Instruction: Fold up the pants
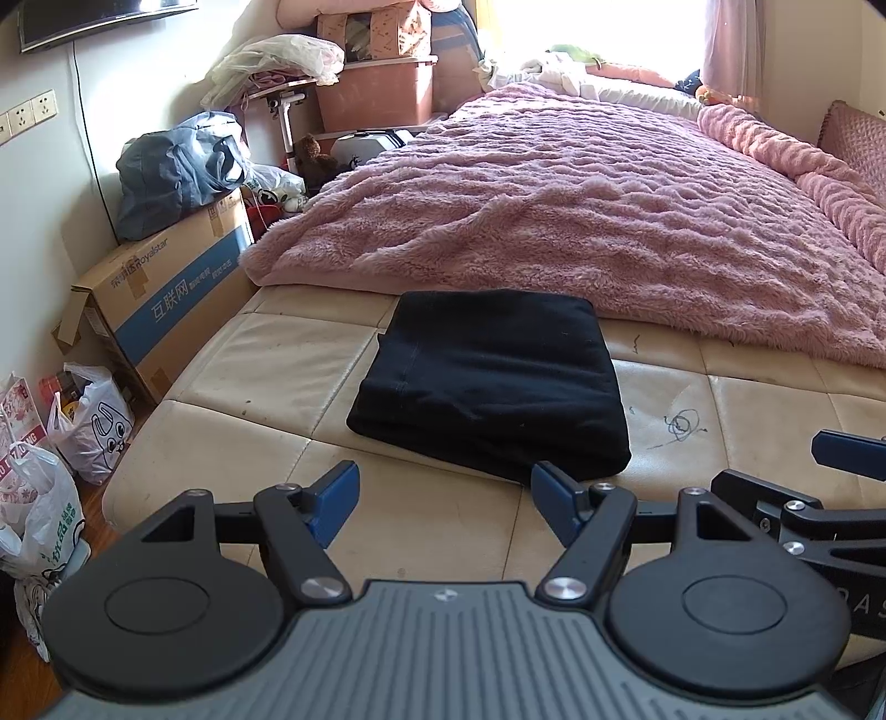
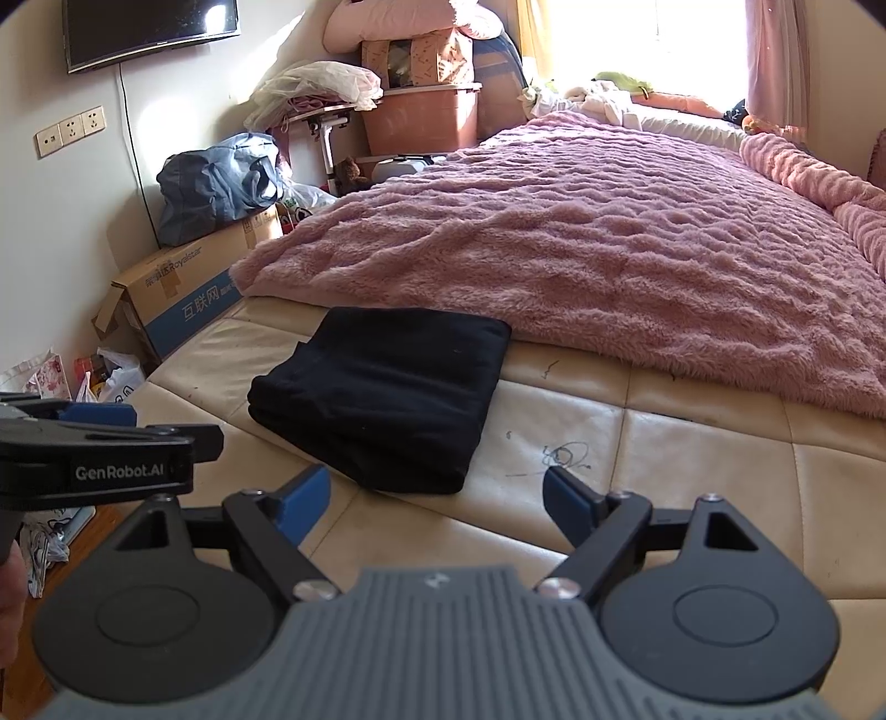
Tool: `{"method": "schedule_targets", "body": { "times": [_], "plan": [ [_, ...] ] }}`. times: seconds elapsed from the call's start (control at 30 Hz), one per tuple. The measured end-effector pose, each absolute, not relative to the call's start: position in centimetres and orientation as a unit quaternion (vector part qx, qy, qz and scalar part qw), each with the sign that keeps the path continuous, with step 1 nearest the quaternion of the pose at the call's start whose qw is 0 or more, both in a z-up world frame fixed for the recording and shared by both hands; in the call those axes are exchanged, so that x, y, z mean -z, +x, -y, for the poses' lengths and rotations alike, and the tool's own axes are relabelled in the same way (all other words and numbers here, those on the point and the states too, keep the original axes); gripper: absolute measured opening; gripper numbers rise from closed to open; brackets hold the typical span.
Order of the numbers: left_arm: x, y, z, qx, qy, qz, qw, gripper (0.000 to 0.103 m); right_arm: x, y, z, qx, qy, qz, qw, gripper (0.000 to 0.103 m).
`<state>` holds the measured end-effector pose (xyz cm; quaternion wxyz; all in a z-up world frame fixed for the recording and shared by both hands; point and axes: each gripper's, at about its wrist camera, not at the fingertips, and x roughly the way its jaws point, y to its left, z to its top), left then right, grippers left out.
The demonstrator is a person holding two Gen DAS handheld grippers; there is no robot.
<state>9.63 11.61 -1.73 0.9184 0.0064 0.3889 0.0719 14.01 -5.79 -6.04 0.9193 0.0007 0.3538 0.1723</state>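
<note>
Your pants (image 1: 490, 382) look folded already: a neat black square w/ stacked layers showing at the near edge. So the job looks about done, or on its last tidy-up. Both tools are let go & hold nothing. Your left tool (image 1: 443, 498) is spread wide, w/ the pants just past it at 12 o'clock, & its right blue tip is right by the pants' near edge; can't tell if it touches. Your right tool (image 2: 434, 498) is spread wide too, w/ the pants at about 11 o'clock, a bit apart. Next move, I think: only pat the pile flat if a corner sticks up, or just back off slow so you don't bump it. The pants sit on a cream padded mattress (image 1: 747, 410) w/ pen scribbles (image 1: 684, 426) at about 2 o'clock from the pants. A fluffy pink blanket (image 1: 554, 210) lies right behind the pants at 12 o'clock. The room is messy: a big cardboard box (image 1: 166, 293) & plastic bags (image 1: 88, 426) at 9–10 o'clock, a TV (image 2: 149, 27) up on the wall, & a bright window (image 1: 598, 27) far back.
</note>
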Motion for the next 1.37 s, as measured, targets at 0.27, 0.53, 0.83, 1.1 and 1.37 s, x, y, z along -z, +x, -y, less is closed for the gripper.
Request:
{"method": "schedule_targets", "body": {
  "times": [0.27, 0.53, 0.83, 1.1, 1.37],
  "plan": [
    [1.76, 9.61, -11.59, -0.072, 0.006, -0.389, 0.918, 0.083, 5.98, 13.99, 5.82, -0.171, 0.002, -0.353, 0.92, 0.08],
    [1.72, 9.62, -11.61, -0.072, 0.005, -0.389, 0.919, 0.083, 5.98, 13.99, 5.82, -0.171, 0.002, -0.353, 0.92, 0.08],
    [1.77, 9.28, -11.09, -0.065, 0.008, -0.385, 0.921, 0.082, 5.96, 14.0, 5.82, -0.171, 0.002, -0.353, 0.92, 0.08],
    [1.64, 9.21, -11.09, -0.063, 0.007, -0.386, 0.92, 0.082, 5.98, 13.96, 5.85, -0.171, 0.003, -0.352, 0.92, 0.08],
    [1.58, 9.12, -11.21, -0.053, 0.004, -0.381, 0.923, 0.084, 5.96, 13.92, 5.79, -0.17, 0.004, -0.353, 0.92, 0.08]
  ]
}}
